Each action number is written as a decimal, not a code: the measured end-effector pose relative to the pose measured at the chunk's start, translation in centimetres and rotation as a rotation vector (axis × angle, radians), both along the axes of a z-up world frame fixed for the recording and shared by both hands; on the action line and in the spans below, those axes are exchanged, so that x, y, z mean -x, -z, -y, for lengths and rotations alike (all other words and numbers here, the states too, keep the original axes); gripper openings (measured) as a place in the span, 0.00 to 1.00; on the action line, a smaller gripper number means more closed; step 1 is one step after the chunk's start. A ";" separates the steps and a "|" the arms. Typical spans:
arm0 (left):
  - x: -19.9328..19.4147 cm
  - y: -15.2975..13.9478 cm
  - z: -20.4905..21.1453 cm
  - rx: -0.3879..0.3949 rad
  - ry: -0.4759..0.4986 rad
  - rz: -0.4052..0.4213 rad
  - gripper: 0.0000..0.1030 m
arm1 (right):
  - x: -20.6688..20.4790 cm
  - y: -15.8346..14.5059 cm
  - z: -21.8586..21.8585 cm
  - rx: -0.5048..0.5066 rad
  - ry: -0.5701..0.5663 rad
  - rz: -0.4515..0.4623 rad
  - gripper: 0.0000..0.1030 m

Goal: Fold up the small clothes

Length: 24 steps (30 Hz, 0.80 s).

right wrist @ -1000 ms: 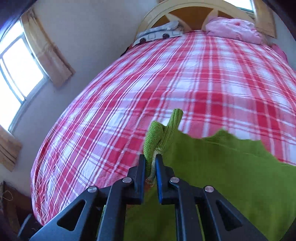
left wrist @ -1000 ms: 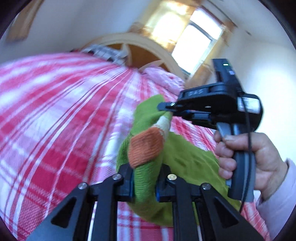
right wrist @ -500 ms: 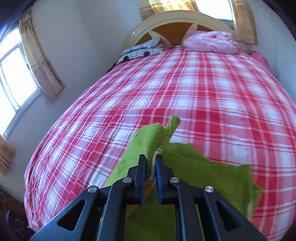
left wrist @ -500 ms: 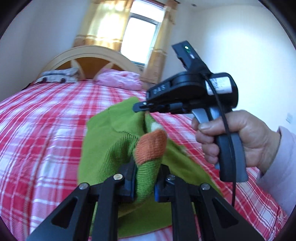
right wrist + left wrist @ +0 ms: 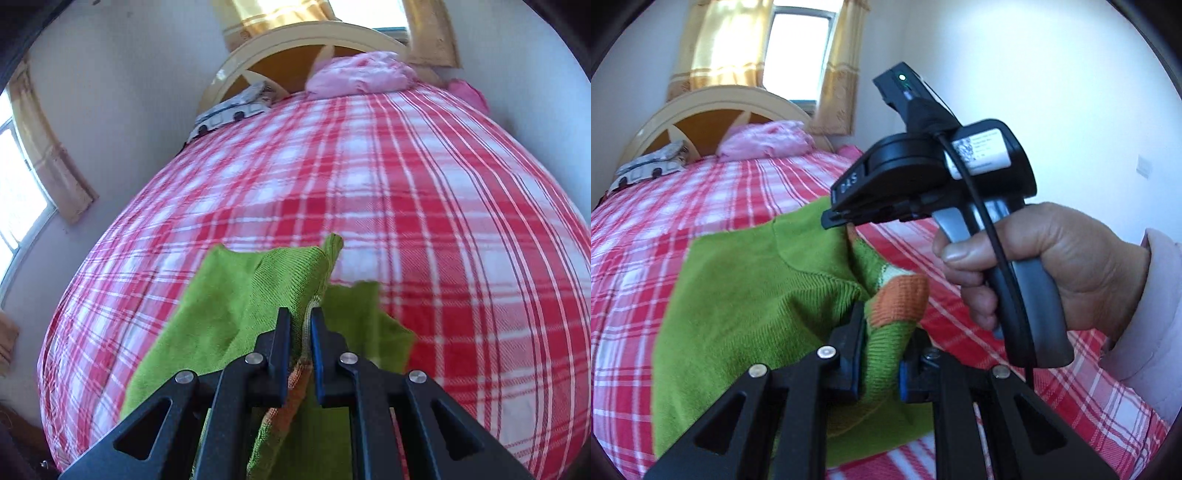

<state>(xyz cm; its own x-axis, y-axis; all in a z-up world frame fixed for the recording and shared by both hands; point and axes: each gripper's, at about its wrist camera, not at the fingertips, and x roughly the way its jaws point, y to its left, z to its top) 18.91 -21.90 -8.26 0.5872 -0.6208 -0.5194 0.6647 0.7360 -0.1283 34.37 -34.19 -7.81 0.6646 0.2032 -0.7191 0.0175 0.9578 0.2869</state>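
A small green knitted sweater (image 5: pixel 750 295) with an orange and white patch (image 5: pixel 897 295) lies spread on the red plaid bed. My left gripper (image 5: pixel 881 325) is shut on a bunched edge of it beside the orange patch. My right gripper (image 5: pixel 300 325) is shut on another edge of the green sweater (image 5: pixel 236 306) and holds it lifted above the bed. In the left wrist view the right gripper (image 5: pixel 834 221) appears from the side, held in a hand, just above and behind the left one.
The red and white plaid bedspread (image 5: pixel 406 184) covers the whole bed. A pink pillow (image 5: pixel 362 75) and a patterned pillow (image 5: pixel 236 110) lie by the wooden headboard (image 5: pixel 295 44). Curtained windows (image 5: pixel 798 51) and white walls surround the bed.
Both grippers have swung around with the sweater still held. The sweater's body has come down and spread flatter on the bed to the left.
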 end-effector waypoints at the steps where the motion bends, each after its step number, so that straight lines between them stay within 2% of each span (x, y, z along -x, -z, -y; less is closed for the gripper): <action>1: 0.1 0.4 0.5 -0.015 0.007 -0.009 0.14 | 0.2 0.6 0.5 -0.004 0.009 -0.008 0.09; 8: 0.4 1.2 2.8 -0.092 0.061 -0.052 0.14 | 1.2 4.6 3.1 -0.039 0.050 -0.049 0.09; 15: 1.4 1.3 3.1 -0.150 0.095 -0.096 0.16 | 1.6 5.8 2.6 0.034 0.047 -0.040 0.10; 18: 2.4 0.8 1.2 -0.113 0.119 -0.143 0.29 | 2.3 5.5 2.4 0.080 0.064 -0.029 0.16; 21: 3.7 0.4 -1.7 -0.095 0.117 -0.144 0.36 | 4.2 4.1 2.9 0.113 0.131 -0.024 0.28; 22: 3.9 0.3 -3.0 -0.089 0.110 -0.146 0.37 | 5.0 3.6 3.2 0.125 0.166 -0.026 0.28; 23: 3.9 0.3 -3.9 -0.083 0.103 -0.149 0.41 | 6.2 2.9 3.5 0.137 0.206 -0.027 0.28; 24: 4.1 0.3 -5.5 -0.082 0.074 -0.156 0.52 | 7.7 2.2 3.6 0.136 0.232 -0.012 0.28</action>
